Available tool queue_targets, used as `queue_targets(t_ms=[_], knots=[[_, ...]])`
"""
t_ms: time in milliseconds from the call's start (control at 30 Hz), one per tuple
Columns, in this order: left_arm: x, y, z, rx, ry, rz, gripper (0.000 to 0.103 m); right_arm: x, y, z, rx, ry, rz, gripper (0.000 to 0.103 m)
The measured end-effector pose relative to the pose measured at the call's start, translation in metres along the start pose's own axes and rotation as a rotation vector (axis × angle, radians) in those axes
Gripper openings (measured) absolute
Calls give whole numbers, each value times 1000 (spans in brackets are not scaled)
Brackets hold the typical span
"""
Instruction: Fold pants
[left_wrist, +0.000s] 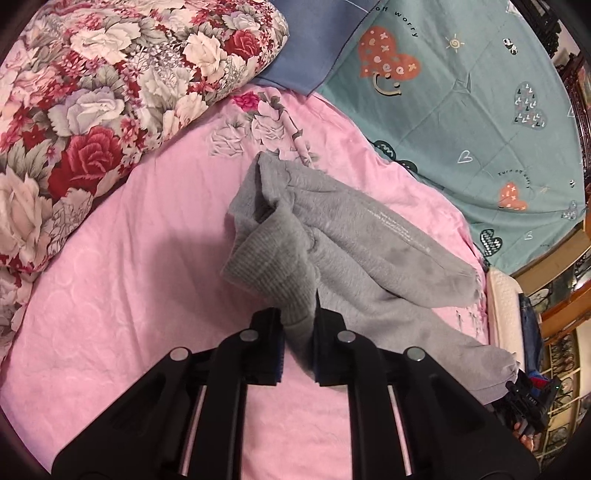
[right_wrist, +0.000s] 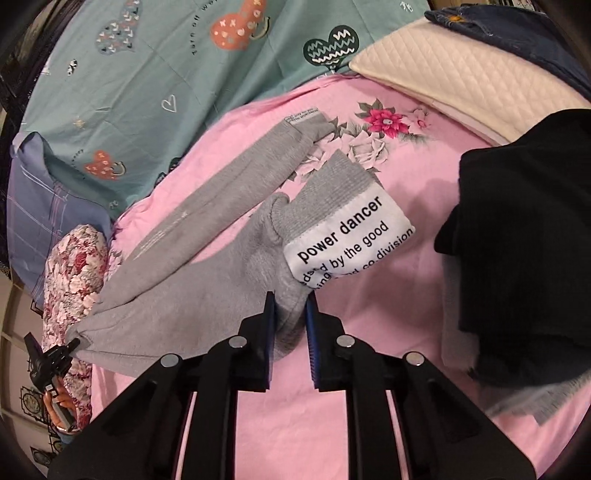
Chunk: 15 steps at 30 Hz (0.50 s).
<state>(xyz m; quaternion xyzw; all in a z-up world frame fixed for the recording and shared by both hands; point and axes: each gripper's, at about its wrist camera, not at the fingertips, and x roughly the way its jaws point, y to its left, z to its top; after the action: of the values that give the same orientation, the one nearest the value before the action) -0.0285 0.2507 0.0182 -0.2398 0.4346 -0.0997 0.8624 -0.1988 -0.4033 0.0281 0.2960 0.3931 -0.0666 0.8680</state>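
Grey sweatpants (left_wrist: 354, 236) hang stretched between both grippers above a pink bedsheet (left_wrist: 129, 295). My left gripper (left_wrist: 298, 317) is shut on a ribbed grey end of the pants. My right gripper (right_wrist: 290, 310) is shut on the other end of the pants (right_wrist: 192, 273), near a white label (right_wrist: 351, 236) reading "power dancer". The right gripper also shows at the lower right of the left wrist view (left_wrist: 524, 398), and the left gripper at the lower left of the right wrist view (right_wrist: 51, 362). Both legs sag onto the sheet.
A floral quilt (left_wrist: 92, 110) lies rolled at the left. A teal heart-print blanket (left_wrist: 480, 110) and a blue pillow (left_wrist: 314, 40) lie beyond. A cream quilted pillow (right_wrist: 461, 77), dark denim (right_wrist: 517, 33) and a black garment (right_wrist: 524, 240) lie at the right.
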Motion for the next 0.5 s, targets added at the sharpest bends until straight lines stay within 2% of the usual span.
queue_targets(t_ms=[100, 233, 300, 333, 367, 400, 433, 467, 500], knots=[[-3, 11, -12, 9, 27, 13, 11, -11, -11, -13, 28, 32, 6, 16], [14, 30, -33, 36, 94, 78, 14, 5, -30, -49, 25, 154, -91, 18], [23, 39, -42, 60, 127, 133, 19, 19, -32, -65, -12, 241, -151, 23], [24, 43, -44, 65, 135, 152, 26, 23, -31, -70, -44, 266, -196, 28], [22, 47, -45, 68, 136, 158, 36, 21, -29, -70, -63, 267, -225, 30], [16, 50, -44, 71, 127, 160, 41, 17, -25, -67, -81, 262, -239, 32], [9, 52, -43, 75, 119, 163, 48, 10, -18, -60, -104, 244, -235, 38], [3, 52, -40, 84, 110, 171, 51, 2, -11, -52, -124, 207, -225, 47], [-6, 50, -36, 104, 85, 207, 50, -5, -5, -43, -141, 165, -216, 52]])
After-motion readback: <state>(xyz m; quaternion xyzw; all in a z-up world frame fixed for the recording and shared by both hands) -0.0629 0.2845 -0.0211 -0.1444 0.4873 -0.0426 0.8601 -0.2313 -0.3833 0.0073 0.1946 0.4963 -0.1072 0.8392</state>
